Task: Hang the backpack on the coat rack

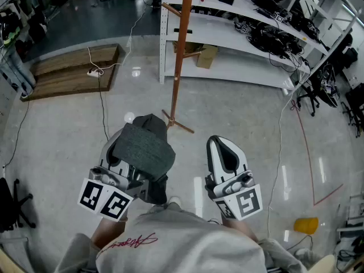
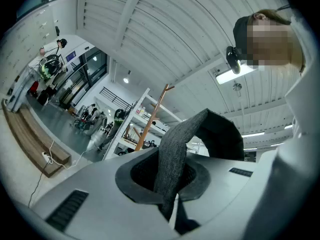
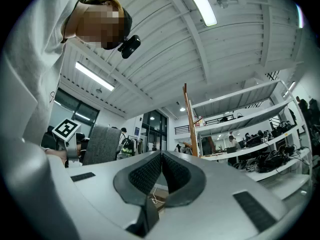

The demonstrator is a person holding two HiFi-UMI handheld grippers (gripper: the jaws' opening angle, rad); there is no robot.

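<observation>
Closest in, at the bottom edge of the head view, is the person's pale grey sweatshirt with red script [image 1: 187, 249], and just above it both tools poke forward over the glossy floor. The left gripper [image 2: 167, 176] has the load. Its fingers [image 2: 135, 181] pinch the grey woven strap [image 2: 172, 154] of the dark grey fabric backpack [image 1: 142, 149], and from that pinch the strap runs up and arcs over to the right as an upright loop. In the head view the backpack lies draped over that gripper's nose at lower left of centre, with darker cloth hanging beneath it. How much of the bag hangs below, I cannot tell.

The right gripper [image 3: 161, 159] sits at lower right, its fingers [image 3: 145, 176] pressed together on nothing at all, so it looks like a spare hand for now.

Now the relation that matters: the tall brown wooden coat rack [image 1: 179, 56] stands dead ahead. Its crossed foot sits just above the backpack in the frame, and its pole climbs toward the top centre. One wooden peg [image 1: 170, 9] juts out toward the upper left. In the left gripper view the pole rises just to the left of the strap loop. In the right gripper view it stands a little right of centre.

My call is that the left gripper is both the nearer one and the one holding the bag. The strap loop looks well short of the peg and below it. The coming move calls for raising that loop and carrying it forward over the peg.
</observation>
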